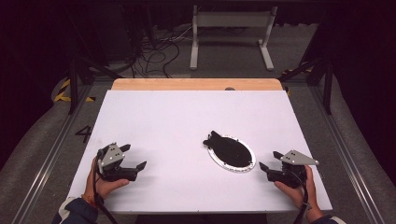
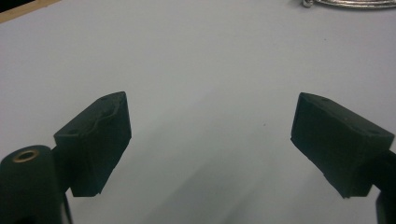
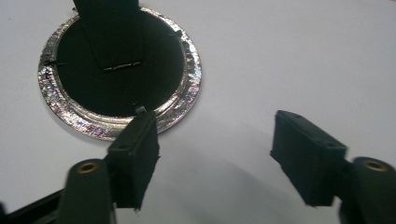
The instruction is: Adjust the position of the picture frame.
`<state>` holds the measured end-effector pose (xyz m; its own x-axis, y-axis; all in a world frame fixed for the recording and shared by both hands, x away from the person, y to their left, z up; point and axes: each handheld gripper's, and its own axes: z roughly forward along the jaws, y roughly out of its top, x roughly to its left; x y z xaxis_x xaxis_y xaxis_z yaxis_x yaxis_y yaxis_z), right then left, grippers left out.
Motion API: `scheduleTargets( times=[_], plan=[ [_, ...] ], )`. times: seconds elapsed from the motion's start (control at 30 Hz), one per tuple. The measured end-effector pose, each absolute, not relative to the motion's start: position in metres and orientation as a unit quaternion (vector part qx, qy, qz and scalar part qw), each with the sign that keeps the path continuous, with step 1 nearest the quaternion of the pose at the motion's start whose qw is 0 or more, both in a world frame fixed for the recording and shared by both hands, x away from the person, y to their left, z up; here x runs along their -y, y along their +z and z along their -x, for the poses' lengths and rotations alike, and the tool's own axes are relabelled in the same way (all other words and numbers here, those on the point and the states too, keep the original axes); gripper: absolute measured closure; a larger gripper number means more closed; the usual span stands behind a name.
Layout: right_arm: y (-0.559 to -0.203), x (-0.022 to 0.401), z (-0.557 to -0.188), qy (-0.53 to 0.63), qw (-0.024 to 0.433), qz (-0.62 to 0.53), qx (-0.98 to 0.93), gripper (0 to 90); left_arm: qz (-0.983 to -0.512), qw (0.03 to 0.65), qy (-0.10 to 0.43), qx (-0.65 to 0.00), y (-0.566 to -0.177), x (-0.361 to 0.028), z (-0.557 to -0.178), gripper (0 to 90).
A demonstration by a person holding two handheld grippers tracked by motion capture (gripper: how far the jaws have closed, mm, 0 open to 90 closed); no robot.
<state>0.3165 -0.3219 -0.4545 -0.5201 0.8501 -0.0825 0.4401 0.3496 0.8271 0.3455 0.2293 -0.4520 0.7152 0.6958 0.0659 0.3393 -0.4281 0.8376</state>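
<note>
A round black disc with a shiny silver rim (image 1: 232,153) lies flat on the white table, right of centre. A flat black strip (image 1: 215,137) lies across it and sticks out past the rim at the far left. My right gripper (image 1: 270,160) rests near the table's right front, just right of the disc, jaws open and empty. In the right gripper view the disc (image 3: 119,79) and strip (image 3: 112,32) sit just beyond my right gripper (image 3: 214,135). My left gripper (image 1: 135,156) sits at the left front, open, with bare table between its jaws (image 2: 210,130).
The white table top (image 1: 187,112) has a wooden strip (image 1: 196,84) along its far edge. Beyond it on the floor stand a white frame (image 1: 231,28) and loose cables (image 1: 159,51). Dark rails run along both sides of the table.
</note>
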Motion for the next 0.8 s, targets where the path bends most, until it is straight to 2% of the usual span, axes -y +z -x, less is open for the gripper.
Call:
scheduleTargets(
  times=[0.07,0.2,0.3,0.37,0.43,0.47,0.5,0.57,0.67,0.8],
  plan=[
    [-0.454,0.323,-0.316,0.393,0.257,-0.417,-0.779,45.7,-0.820,0.434,0.202,-0.314,-0.452,-0.227,-0.347,17.9],
    [-0.454,0.323,-0.316,0.391,0.250,-0.419,-0.780,53.7,-0.822,0.436,0.197,-0.310,-0.450,-0.225,-0.347,24.3],
    [-0.455,0.322,-0.317,0.383,0.243,-0.418,-0.787,64.9,-0.821,0.441,0.199,-0.302,-0.445,-0.223,-0.351,32.1],
    [-0.455,0.322,-0.317,0.382,0.244,-0.418,-0.788,65.2,-0.822,0.442,0.198,-0.300,-0.444,-0.222,-0.352,39.7],
    [-0.455,0.320,-0.318,0.378,0.240,-0.419,-0.790,67.8,-0.825,0.446,0.191,-0.289,-0.441,-0.218,-0.359,58.6],
    [-0.455,0.319,-0.317,0.377,0.236,-0.418,-0.792,68.4,-0.827,0.451,0.186,-0.278,-0.439,-0.216,-0.362,58.6],
    [-0.455,0.319,-0.316,0.378,0.231,-0.417,-0.793,68.8,-0.828,0.455,0.187,-0.268,-0.437,-0.212,-0.364,68.3],
    [-0.455,0.318,-0.313,0.382,0.222,-0.414,-0.796,70.2,-0.831,0.457,0.191,-0.252,-0.433,-0.202,-0.369,79.2],
    [-0.455,0.316,-0.310,0.384,0.226,-0.408,-0.797,77.0,-0.840,0.456,0.180,-0.231,-0.429,-0.188,-0.380,86.9],
    [-0.455,0.310,-0.309,0.384,0.219,-0.404,-0.801,81.0,-0.850,0.450,0.166,-0.220,-0.430,-0.171,-0.392,89.8]
  ],
)
